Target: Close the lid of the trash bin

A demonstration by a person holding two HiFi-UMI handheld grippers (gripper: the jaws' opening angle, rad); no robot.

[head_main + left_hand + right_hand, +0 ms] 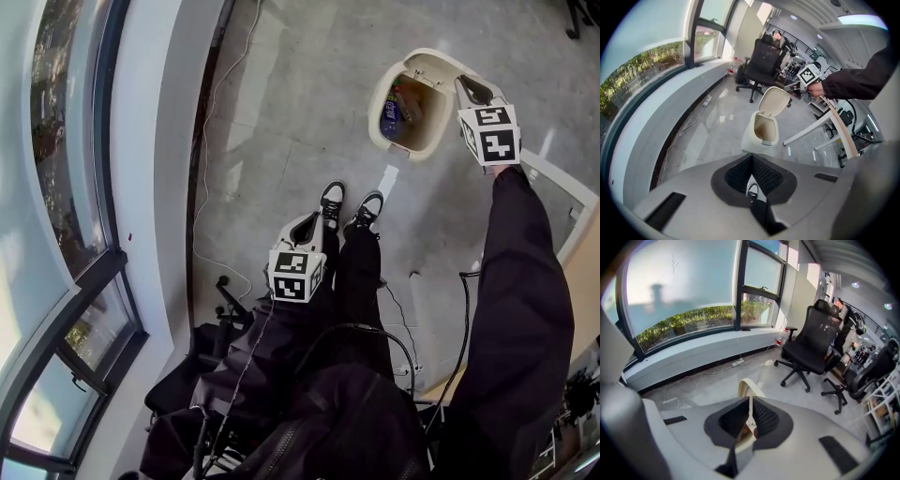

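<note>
The right hand-held gripper (750,400) has its jaws drawn together to a thin slit. The cream edge of the lid (774,100) runs through that slit, so it appears to be pinched there, though the contact is hard to see. The lid stands raised, tilted back above the trash bin (748,137). The bin is open on the grey floor (281,112), with some rubbish, one piece of it blue, inside. The left hand-held gripper (751,158) is closed on nothing and hangs near the person's legs, well apart from the bin, pointing down at a black-and-white shoe (332,197). Beyond the bin are a black office chair (810,344) and a long curved window (679,287).
</note>
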